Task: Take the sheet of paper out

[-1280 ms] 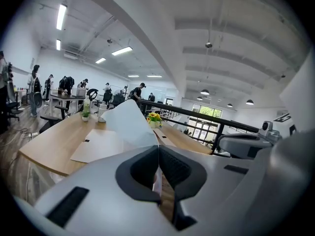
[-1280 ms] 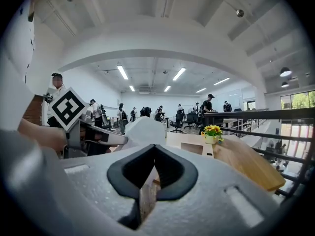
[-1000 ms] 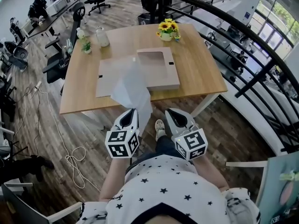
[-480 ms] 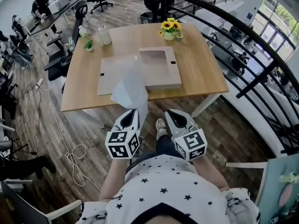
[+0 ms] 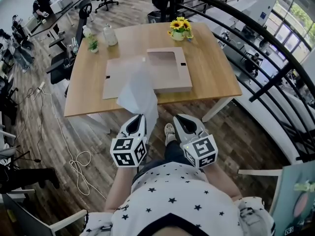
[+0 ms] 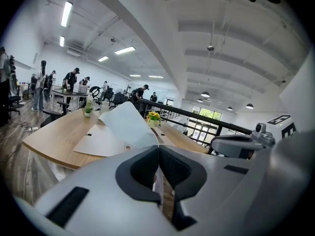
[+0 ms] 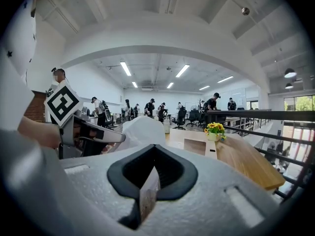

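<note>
The left gripper (image 5: 138,118) had its jaws clenched on the near edge of the sheet of paper (image 5: 139,95), a pale, slightly curled sheet that rose from the jaw tips toward the wooden surface (image 5: 211,68). In the head view its far end overlapped the flat cardboard flap (image 5: 115,77) beside the shallow open box (image 5: 168,72); whether it touched them I could not tell. The right gripper (image 5: 180,118) hung just beside the left, jaws clenched together with nothing gripped. A pot of sunflowers (image 5: 179,27) stood at the surface's far edge.
</note>
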Tool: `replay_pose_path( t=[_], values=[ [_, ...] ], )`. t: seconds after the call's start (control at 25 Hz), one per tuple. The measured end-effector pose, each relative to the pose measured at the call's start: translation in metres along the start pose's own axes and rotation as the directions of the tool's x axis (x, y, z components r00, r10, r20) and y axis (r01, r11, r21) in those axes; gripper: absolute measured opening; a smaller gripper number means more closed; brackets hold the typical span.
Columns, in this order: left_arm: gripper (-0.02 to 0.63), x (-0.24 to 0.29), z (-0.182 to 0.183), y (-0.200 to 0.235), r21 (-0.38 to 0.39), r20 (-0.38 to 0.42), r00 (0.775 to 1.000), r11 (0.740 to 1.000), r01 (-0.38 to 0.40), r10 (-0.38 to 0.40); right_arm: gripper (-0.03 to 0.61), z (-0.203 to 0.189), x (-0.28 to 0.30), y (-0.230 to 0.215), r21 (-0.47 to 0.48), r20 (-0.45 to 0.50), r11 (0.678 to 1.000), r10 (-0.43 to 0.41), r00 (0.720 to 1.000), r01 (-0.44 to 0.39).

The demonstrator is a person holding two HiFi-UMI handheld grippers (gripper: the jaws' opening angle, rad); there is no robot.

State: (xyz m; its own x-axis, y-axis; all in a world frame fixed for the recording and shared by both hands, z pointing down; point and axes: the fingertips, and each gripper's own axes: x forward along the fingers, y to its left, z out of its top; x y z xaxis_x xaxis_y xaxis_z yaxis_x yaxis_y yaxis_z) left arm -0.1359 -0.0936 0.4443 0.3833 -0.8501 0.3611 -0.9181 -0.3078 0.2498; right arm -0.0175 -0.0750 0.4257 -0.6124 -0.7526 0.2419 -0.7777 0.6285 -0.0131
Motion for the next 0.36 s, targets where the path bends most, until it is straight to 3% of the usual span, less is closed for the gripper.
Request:
replay_pose_path(
  t=[0.36],
  values=[
    [0.006, -0.0021, 0.0043, 0.0085, -0.013, 0.003, 1.000, 1.000, 0.000, 0.000, 0.006, 0.0031, 0.0081, 0.0028, 0.001, -0.003, 1.000, 0.001, 1.000, -0.001]
  ],
)
